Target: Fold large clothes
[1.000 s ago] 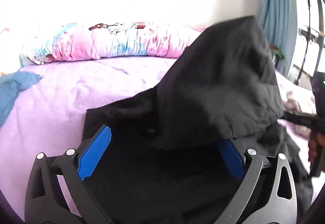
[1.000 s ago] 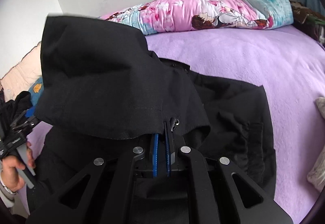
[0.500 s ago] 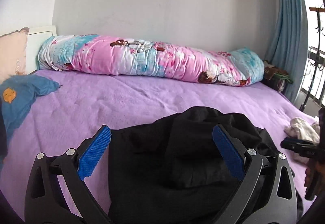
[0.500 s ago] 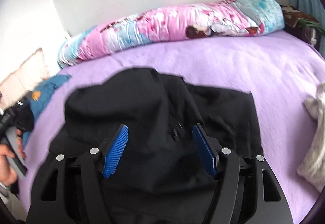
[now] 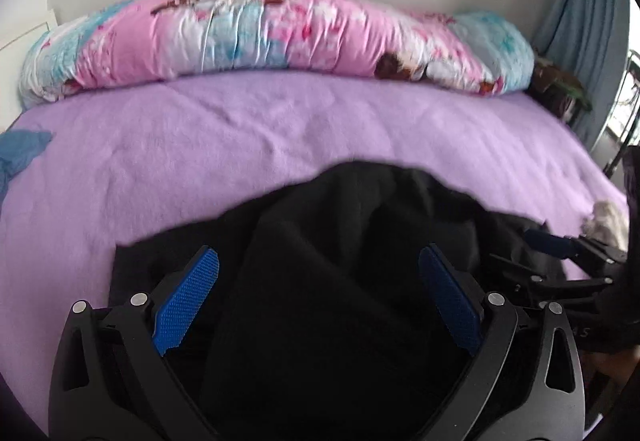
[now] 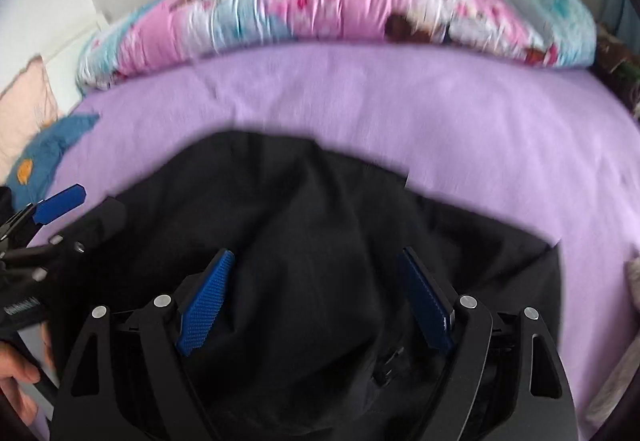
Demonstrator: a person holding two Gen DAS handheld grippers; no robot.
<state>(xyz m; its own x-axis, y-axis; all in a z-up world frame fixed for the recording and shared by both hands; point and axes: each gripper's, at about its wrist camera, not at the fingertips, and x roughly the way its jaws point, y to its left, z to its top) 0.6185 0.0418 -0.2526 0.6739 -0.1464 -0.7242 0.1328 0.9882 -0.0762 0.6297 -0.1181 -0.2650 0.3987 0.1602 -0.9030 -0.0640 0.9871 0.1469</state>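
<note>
1. A large black fabric garment point(image 6: 304, 241) lies rumpled on the near part of a bed covered in a lilac fleece sheet point(image 5: 240, 145), one layer doubled over another, apparently a fold just laid down.
2. The right gripper point(image 6: 316, 297) hangs over the black cloth with its jaws spread wide; they have just been opening, and the blue ribbed pads point(image 6: 204, 305) press on nothing, the cloth lying below and between them, released.
3. The left gripper point(image 5: 320, 305) hovers alongside over the same garment, its jaws likewise spread and empty, seemingly clear so the fold can settle.
4. Each tool shows at the edge of the other's view; a person's hand point(image 6: 18, 385) grips the left tool's handle.
5. Beyond the garment, a long pink-and-blue printed bolster point(image 5: 280, 37) runs along the wall, a blue cloth point(image 6: 52, 157) lies at the left, and a pale crumpled cloth point(image 5: 606, 221) at the right.
6. Judging by the bunched surface, smoothing or a further fold seems due next.
</note>
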